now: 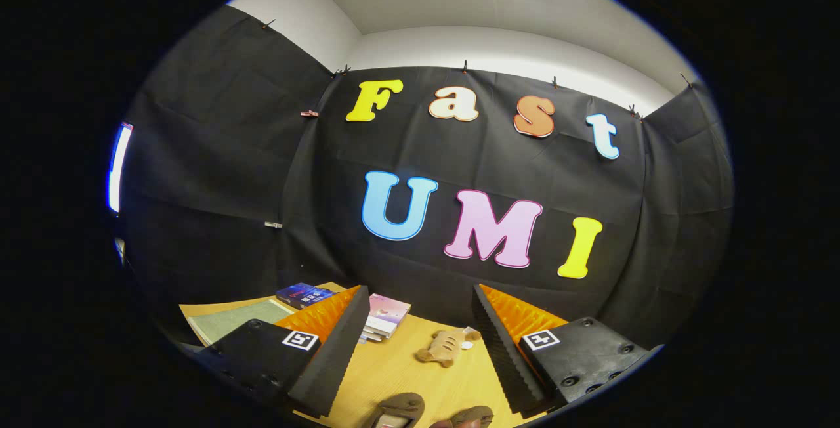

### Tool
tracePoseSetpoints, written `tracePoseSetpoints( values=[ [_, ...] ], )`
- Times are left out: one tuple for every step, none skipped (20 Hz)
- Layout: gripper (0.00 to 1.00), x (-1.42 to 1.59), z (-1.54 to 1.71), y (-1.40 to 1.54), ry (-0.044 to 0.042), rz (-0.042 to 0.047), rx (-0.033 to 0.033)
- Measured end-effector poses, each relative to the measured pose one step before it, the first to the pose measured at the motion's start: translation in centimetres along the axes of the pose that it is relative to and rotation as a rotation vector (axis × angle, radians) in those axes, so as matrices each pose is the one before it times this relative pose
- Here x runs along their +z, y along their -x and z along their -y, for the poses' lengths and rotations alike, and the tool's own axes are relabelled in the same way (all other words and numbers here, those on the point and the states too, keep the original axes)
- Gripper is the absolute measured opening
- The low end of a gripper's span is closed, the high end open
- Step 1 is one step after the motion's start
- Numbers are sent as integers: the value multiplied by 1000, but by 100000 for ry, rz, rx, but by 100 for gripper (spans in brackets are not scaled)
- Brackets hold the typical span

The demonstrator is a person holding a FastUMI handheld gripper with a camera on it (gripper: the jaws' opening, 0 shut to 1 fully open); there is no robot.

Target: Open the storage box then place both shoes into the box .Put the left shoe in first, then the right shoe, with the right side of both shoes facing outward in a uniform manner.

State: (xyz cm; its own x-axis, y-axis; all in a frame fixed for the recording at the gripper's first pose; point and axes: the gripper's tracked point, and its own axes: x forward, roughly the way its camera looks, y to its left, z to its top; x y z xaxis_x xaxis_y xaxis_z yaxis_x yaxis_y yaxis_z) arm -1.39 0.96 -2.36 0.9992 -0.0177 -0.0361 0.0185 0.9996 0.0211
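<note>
**Gripper held high, fingers wide, shoes below**

The gripper (pixel 420 342) is tipped upward, so it looks mostly at the black cloth wall and the pale ceiling above it rather than down at the work. Its two fingers are spread wide apart with nothing between them but open air and bare tabletop; they grip nothing.

The wooden table (pixel 394 369) runs under the fingers. Low down between them, close in, lie the two brownish shoes: one (pixel 397 409) to the left, the other (pixel 469 417) just beside it on the right, both cut off so that I cannot tell which way they face. Farther out between the fingers lies a small tan plush toy (pixel 446 346), well apart from the shoes. Just beyond the left finger sits a short stack of books (pixel 387 315) with a pink cover on top, and left of that a dark blue book (pixel 303 295) beside a greenish mat (pixel 236 320). Any writing on the covers is too small to read. Each finger's mount carries a small square black-and-white marker (pixel 300 339).
</note>
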Motion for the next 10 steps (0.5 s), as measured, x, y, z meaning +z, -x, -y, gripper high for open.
tracePoseSetpoints(
  values=[
    [96,160,-220,-94,-46,537,377],
    [96,85,-160,-97,273,238,-49],
    [96,-31,-179,-90,285,180,-81],
    [97,-106,-299,-122,131,-252,368],
    [97,-34,-346,-62,342,-145,326],
    [97,41,-338,6,58,279,1012],
    [97,81,-640,-229,159,-62,1795],
    [97,-239,-556,-136,265,-669,1677],
    [97,-313,-236,-91,158,-657,1492],
    [97,-195,-327,-182,14,-615,1101]
  ],
)
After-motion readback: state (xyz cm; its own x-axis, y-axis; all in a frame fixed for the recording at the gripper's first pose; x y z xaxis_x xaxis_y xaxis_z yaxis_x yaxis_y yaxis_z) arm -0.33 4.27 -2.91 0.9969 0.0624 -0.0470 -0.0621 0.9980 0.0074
